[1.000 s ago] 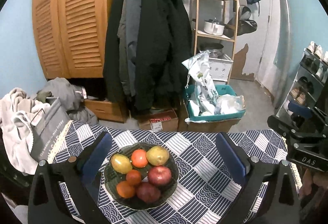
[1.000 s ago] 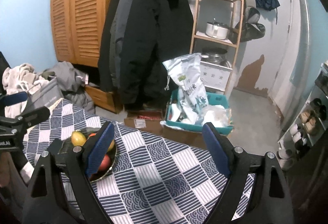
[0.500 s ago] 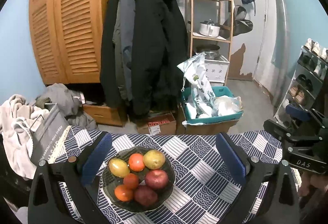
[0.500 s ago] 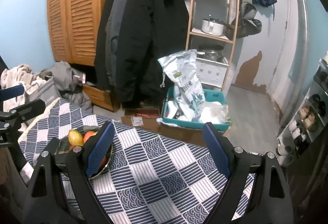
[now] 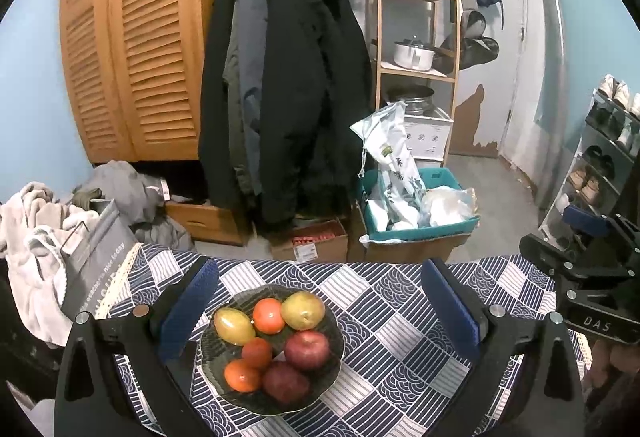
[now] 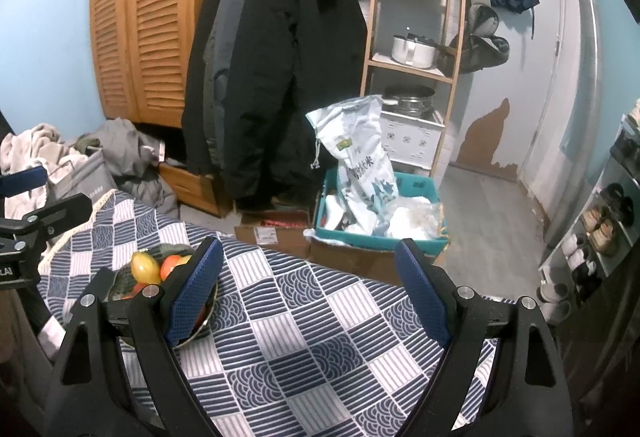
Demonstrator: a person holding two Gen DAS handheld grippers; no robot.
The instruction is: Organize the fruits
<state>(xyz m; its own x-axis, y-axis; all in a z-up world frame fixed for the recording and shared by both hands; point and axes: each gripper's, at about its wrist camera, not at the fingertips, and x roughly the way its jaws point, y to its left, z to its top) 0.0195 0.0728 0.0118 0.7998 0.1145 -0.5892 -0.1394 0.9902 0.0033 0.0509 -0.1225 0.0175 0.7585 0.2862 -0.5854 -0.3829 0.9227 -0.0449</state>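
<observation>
A dark glass plate (image 5: 332,381) sits on the blue-and-white patterned tablecloth (image 5: 384,321). It holds several fruits: two red apples (image 5: 307,349), three oranges (image 5: 269,315), a yellow mango (image 5: 234,326) and a yellow-green pear (image 5: 303,310). My left gripper (image 5: 320,301) is open and empty, above and just behind the plate. My right gripper (image 6: 308,289) is open and empty over the cloth to the right of the plate (image 6: 124,279), whose fruits show partly behind its left finger (image 6: 192,297). The right gripper also shows at the right edge of the left wrist view (image 5: 592,277).
The table's far edge (image 5: 320,263) drops to the floor. Beyond it stand cardboard boxes (image 5: 316,241), a teal bin with bags (image 5: 416,209), hanging coats (image 5: 280,97), a wooden shelf (image 5: 416,37) and a wooden wardrobe (image 5: 132,49). Laundry and a grey bag (image 5: 92,249) lie at the left.
Both grippers have risen and pulled back a little, so the plate sits lower and smaller in view. Nothing was taken hold of; the fruits have not moved.
</observation>
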